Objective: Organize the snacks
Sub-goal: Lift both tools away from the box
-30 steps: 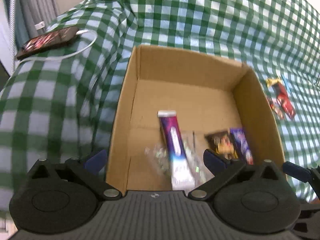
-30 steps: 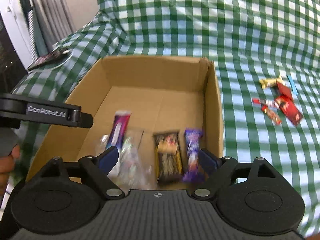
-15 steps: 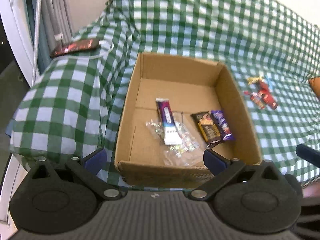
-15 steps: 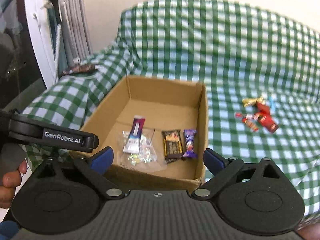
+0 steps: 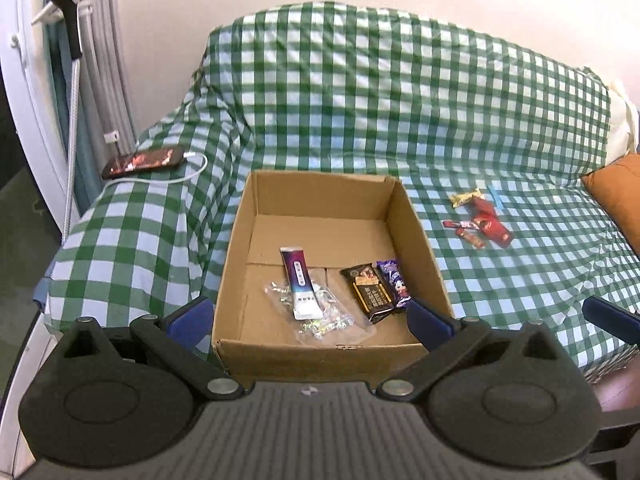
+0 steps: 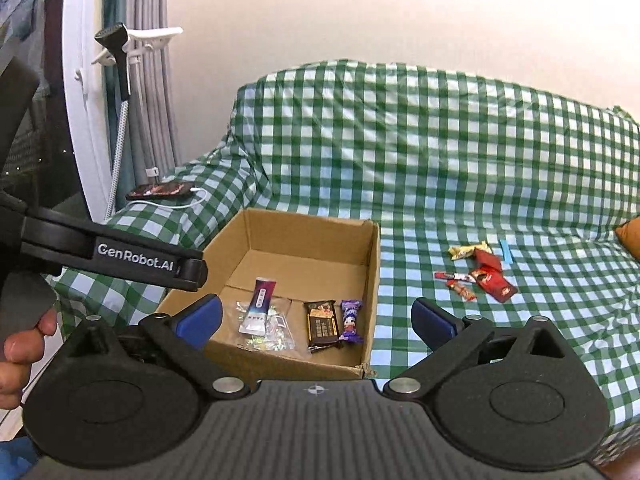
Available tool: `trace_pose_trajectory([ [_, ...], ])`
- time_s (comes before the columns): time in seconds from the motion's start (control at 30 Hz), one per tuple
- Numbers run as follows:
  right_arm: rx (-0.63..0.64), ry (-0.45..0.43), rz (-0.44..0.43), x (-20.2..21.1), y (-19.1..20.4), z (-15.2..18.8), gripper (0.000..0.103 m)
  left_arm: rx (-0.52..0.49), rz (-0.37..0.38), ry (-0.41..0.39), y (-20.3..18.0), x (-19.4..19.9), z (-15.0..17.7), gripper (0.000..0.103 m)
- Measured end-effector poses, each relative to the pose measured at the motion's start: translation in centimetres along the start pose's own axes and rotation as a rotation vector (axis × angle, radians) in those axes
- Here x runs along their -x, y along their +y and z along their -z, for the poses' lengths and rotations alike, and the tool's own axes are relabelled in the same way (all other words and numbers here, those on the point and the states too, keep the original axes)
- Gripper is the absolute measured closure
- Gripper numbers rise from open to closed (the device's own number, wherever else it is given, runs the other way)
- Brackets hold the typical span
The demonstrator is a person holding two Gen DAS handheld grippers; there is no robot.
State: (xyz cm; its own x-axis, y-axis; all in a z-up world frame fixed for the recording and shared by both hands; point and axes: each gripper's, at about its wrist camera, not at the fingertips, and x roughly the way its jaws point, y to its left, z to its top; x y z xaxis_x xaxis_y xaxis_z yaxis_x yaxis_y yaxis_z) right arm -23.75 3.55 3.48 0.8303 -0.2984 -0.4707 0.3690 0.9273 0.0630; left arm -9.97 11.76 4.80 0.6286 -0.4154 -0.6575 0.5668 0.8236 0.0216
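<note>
The checked sofa cover (image 5: 440, 120) carries an open cardboard box (image 5: 418, 240). On the box floor lie a clear candy bag (image 5: 320, 316), a purple sachet (image 5: 301, 282) on it, a brown chocolate bar (image 5: 370, 294) and a purple wrapped sweet (image 5: 394, 282), their long axes running front to back. Loose red and gold snacks (image 5: 478, 220) lie right of the box. Left gripper (image 5: 308, 318) and right gripper (image 6: 316, 318) hang before the box with jaws apart and empty; "GenRobot.AI" is printed on the left one.
</note>
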Motion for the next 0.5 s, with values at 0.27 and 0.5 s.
trace_pose_trajectory([
  [0.27,0.008,-0.035,-0.001,1.8,0.6,0.1,0.002,0.008,-0.003,-0.038,0.0,1.8,0.3,0.0],
  [0.5,0.01,-0.053,0.001,2.5,0.6,0.1,0.001,-0.002,-0.003,-0.058,-0.1,2.5,0.3,0.0],
])
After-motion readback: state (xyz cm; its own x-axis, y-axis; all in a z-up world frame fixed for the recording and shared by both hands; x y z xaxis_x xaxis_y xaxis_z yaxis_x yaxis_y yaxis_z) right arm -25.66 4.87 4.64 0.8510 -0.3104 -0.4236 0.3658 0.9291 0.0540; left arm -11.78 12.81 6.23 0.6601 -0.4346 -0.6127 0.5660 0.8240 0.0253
